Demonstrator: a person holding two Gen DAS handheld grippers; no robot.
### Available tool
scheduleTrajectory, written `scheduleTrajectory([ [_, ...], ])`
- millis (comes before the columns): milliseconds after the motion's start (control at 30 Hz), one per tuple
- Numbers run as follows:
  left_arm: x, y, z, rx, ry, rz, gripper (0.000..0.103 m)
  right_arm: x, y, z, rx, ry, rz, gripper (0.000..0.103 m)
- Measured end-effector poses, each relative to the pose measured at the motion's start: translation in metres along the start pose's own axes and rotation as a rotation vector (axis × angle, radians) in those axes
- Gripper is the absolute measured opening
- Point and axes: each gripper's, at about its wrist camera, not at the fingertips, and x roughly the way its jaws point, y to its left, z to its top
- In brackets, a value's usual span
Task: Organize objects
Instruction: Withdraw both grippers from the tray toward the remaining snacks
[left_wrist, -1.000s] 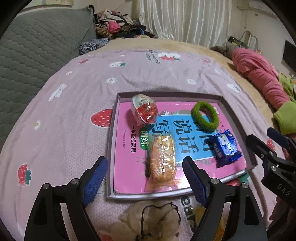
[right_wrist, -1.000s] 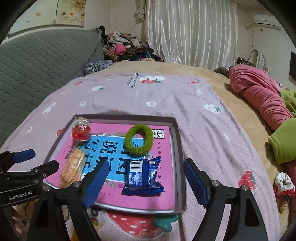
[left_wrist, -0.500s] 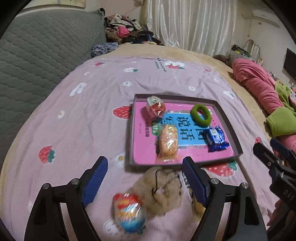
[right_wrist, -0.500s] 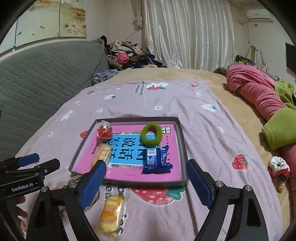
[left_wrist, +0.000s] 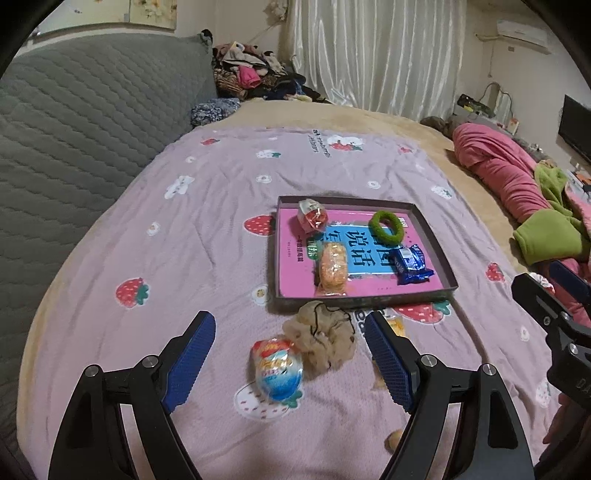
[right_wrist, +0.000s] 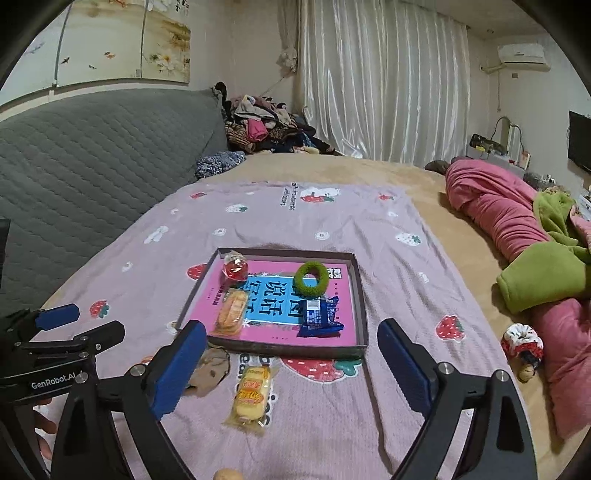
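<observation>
Within the last second both cameras had pulled back and risen from the shallow grey cardboard tray, so that it sat smaller and farther off at twelve o'clock from each gripper, and things hidden before came into sight on the lilac strawberry-print blanket. The right gripper had just been widening its blue ribbed pads with nothing between them; the left gripper hung spread apart and empty too. That read as a placing step finished and a search begun for the next loose piece. Inside the tray, on a glossy pink and blue printed sheet, lay a crinkly clear packet with red contents at ten o'clock, a fuzzy green ring-shaped hair tie at one o'clock, a long golden bread roll in clear film at seven o'clock and a shiny dark-blue foil snack packet at five o'clock. Still outside, just below the tray's near rim, sat a limp beige gauzy scrunchie, a rounded glossy packet in red, white and blue touching its seven o'clock side, and a small yellow cake in clear wrap. Well off at three o'clock near the pink quilt lay a white floral scrunchie. The soft items would likely squash under the pads; the film wrappers looked slippery.
</observation>
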Motion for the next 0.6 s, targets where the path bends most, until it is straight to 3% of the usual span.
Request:
scheduleTrajectory([
  [267,-0.03,0.023,-0.014,-0.024,-0.011,0.025,0.084,-0.031,0.013,-0.009,-0.028,-0.009,-0.006,0.095],
  [600,-0.04,0.028,-0.043,-0.003,0.02,0.055,0.084,-0.057,0.03,-0.033,-0.058,0.007,-0.004,0.096],
])
